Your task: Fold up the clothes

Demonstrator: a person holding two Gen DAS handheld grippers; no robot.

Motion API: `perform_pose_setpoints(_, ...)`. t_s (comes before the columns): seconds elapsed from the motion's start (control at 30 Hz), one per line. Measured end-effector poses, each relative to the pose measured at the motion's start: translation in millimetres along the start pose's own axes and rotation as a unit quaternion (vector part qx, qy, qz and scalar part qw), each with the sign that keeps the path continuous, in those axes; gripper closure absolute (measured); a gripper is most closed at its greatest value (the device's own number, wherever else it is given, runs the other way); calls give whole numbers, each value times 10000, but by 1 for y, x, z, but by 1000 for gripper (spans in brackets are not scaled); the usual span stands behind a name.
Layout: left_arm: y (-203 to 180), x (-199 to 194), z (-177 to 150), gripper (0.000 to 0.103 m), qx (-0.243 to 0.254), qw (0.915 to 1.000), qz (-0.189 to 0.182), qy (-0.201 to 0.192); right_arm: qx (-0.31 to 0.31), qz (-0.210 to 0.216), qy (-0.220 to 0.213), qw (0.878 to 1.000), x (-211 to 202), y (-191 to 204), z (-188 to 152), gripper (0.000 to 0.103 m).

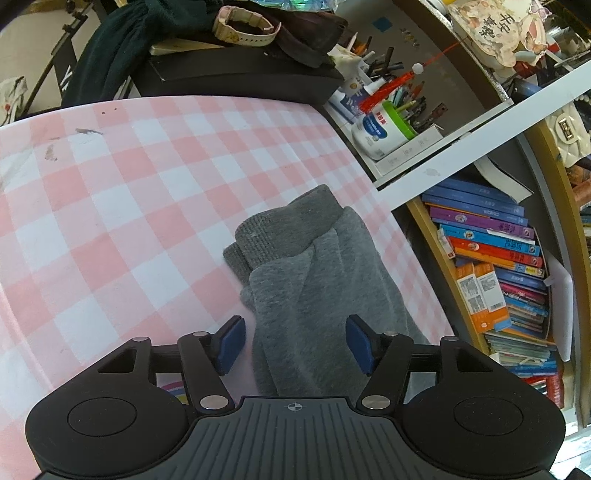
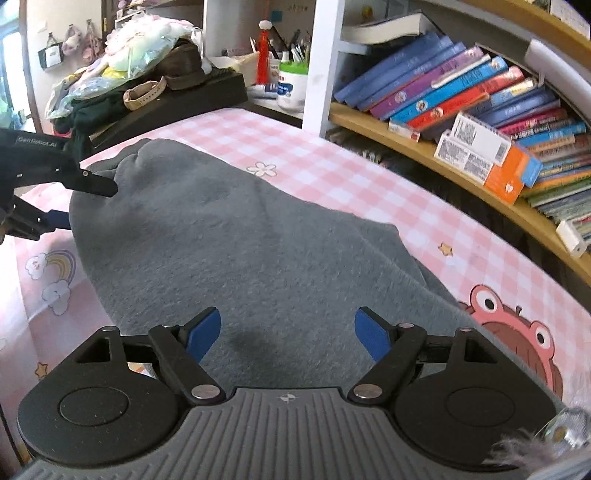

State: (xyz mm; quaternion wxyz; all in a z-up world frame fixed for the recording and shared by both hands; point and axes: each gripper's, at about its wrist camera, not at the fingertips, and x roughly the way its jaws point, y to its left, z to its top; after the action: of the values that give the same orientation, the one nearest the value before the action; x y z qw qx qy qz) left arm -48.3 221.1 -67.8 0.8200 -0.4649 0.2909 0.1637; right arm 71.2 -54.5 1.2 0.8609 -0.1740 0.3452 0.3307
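A grey sweatshirt (image 1: 314, 266) lies on the pink checked tablecloth (image 1: 110, 203), its ribbed cuff bunched at the far end. My left gripper (image 1: 295, 341) stands open, with a folded strip of the grey cloth running between its blue pads; the left pad is clear of it. In the right wrist view the same sweatshirt (image 2: 240, 240) spreads wide across the tablecloth (image 2: 332, 177). My right gripper (image 2: 288, 336) hovers open just above its near part, with nothing held. The left gripper (image 2: 88, 203) shows at the sweatshirt's far left edge.
A bookshelf packed with books (image 2: 461, 92) runs along the table's right edge. A black box (image 1: 240, 74) with dark clothes and a watch (image 1: 243, 26) sits at the far end. A white bottle (image 1: 376, 133) and pens stand beside it.
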Motion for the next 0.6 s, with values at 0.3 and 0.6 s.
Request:
perform_pose_setpoints(0.3, -2, 7, 4, 42, -117, 9999, -26, -49, -192, 255, 334, 9989, 18, 16, -10, 23)
perform_pose_setpoints(0.6, -7, 12, 4, 60, -213, 9996, 129, -160, -252, 275, 315, 9988, 15, 28, -16, 24)
